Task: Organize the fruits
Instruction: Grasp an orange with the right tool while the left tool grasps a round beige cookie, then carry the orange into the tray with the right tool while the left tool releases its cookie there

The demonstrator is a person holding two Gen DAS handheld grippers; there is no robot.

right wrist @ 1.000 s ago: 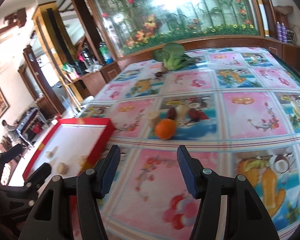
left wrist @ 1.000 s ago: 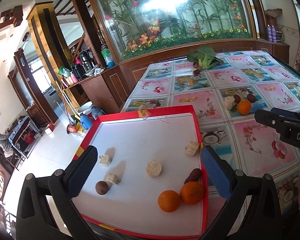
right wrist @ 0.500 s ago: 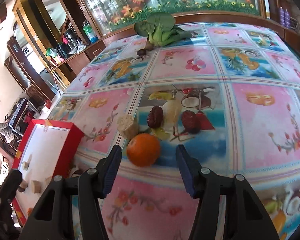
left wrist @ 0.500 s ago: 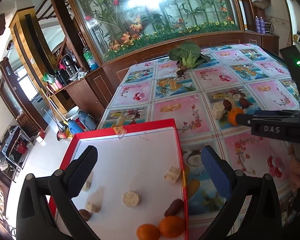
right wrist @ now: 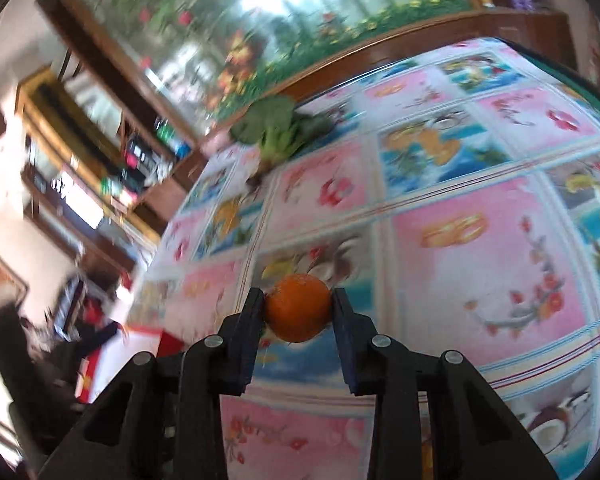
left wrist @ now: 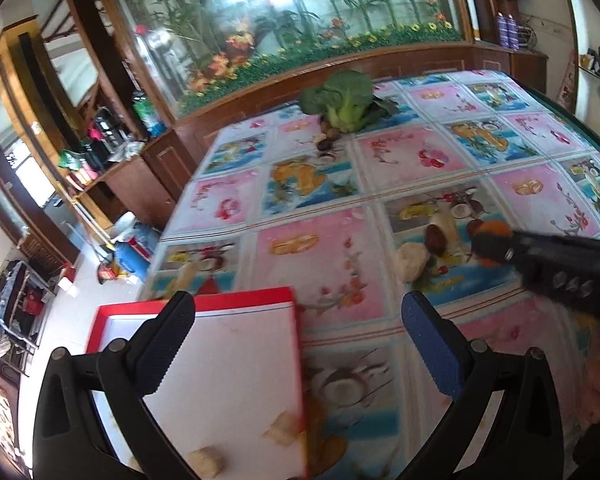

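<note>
Between the right gripper's [right wrist: 298, 312] closed fingers sits an orange [right wrist: 297, 307], gripped. Next, judged: carry it left to the red tray [left wrist: 236, 304]; the left gripper [left wrist: 296, 342] hangs wide open, empty.

No readable text, label, brand or number anywhere in either view. Only printed pictures of fruit and flowers, no lettering, on the glossy pink-and-blue patterned desk cover [left wrist: 320, 256]. Blank white inside the red-rimmed flat tray [left wrist: 240, 300], no marking. Small pale studs but no legible writing on the black right hand-held gripper [left wrist: 496, 246] crossing the left wrist view. Too blurred to make out any print on the bottles and boxes on the brown wooden shelf [right wrist: 140, 160] in the right wrist view.
</note>
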